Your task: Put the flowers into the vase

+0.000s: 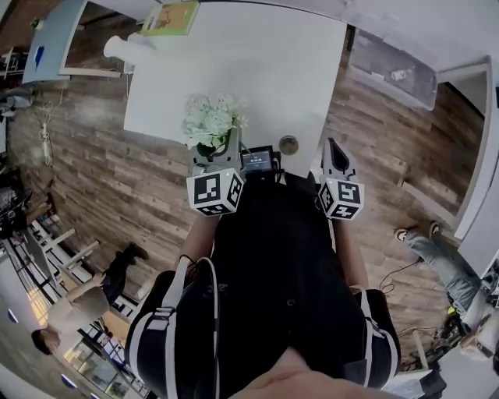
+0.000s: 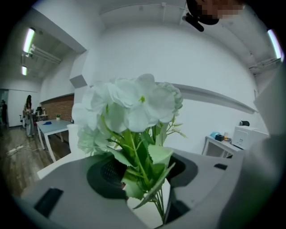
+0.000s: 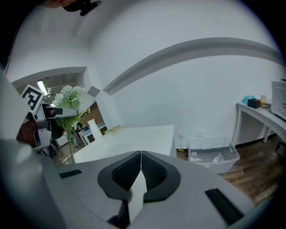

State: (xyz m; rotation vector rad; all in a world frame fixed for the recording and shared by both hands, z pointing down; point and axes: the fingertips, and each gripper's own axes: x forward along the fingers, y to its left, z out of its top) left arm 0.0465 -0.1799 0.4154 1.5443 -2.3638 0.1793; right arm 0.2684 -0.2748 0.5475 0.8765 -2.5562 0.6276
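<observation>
The vase [image 1: 123, 48], apparently upright, is located at the tabletop's [image 1: 273, 70] far left corner, ahead and leftward of the left hand-held gripper [image 1: 214, 152], in which the flowers [image 1: 210, 118] are clamped by the stems, heads up. The right hand-held gripper [image 1: 334, 156] is carried closed, empty, farther off.

The left tool [image 1: 214, 156] is holding the white flowers [image 1: 209, 118] upright over the desk's [image 1: 265, 70] near edge. The right tool [image 1: 334, 152] is hovering just off the near right corner, above the wooden floor [image 1: 117, 175]. A white vase [image 1: 127, 48] is standing at the far left corner, and a green book [image 1: 171, 17] is lying near it by the far edge.
</observation>
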